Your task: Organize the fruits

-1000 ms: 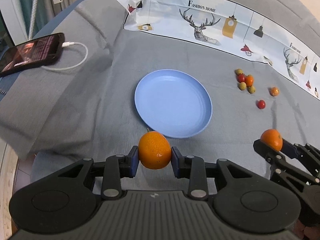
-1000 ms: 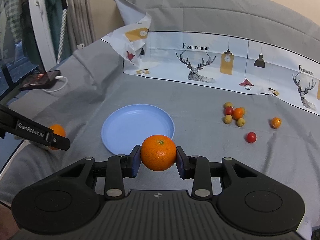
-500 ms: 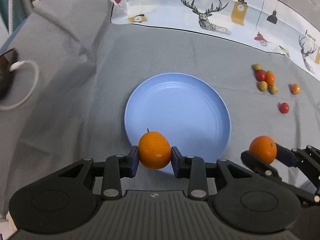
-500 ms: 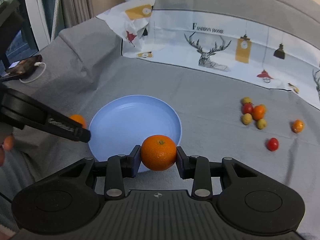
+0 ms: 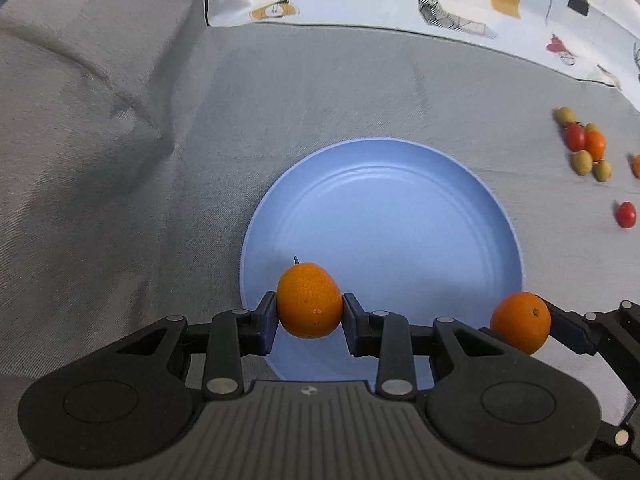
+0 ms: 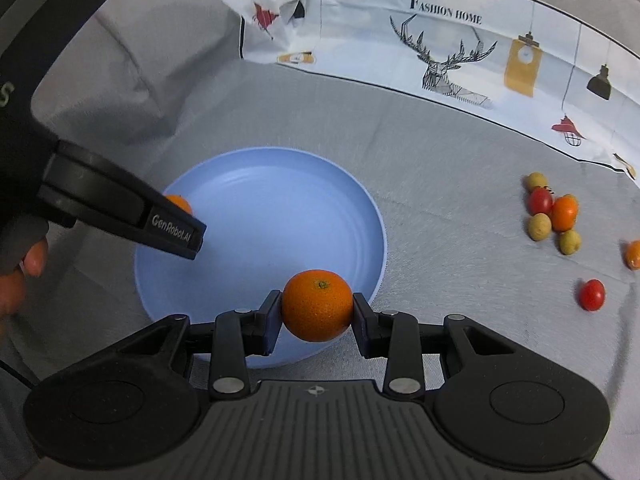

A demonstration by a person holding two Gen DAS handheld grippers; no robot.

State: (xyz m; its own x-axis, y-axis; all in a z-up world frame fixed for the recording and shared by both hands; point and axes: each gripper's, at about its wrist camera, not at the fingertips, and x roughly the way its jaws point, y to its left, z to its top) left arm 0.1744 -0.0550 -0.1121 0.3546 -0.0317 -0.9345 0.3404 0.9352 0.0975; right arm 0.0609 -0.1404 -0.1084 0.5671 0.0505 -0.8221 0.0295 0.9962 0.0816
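A blue plate (image 5: 384, 208) lies on the grey cloth; it also shows in the right wrist view (image 6: 260, 216). My left gripper (image 5: 310, 312) is shut on an oval orange (image 5: 309, 300) held over the plate's near left rim. My right gripper (image 6: 316, 312) is shut on a round orange (image 6: 317, 305) over the plate's near right rim; this orange shows at the right in the left wrist view (image 5: 520, 322). The left gripper's finger (image 6: 120, 204) reaches over the plate's left side, its orange (image 6: 179, 204) partly hidden.
A cluster of small red, orange and yellow-green fruits (image 6: 550, 212) lies on the cloth right of the plate, with a lone red one (image 6: 592, 295) nearer and an orange one (image 6: 634, 254) at the edge. A printed deer cloth (image 6: 460, 52) lies at the back.
Both grippers have moved forward with their oranges and now hang over the plate's near rim. The phone has left the left wrist view.
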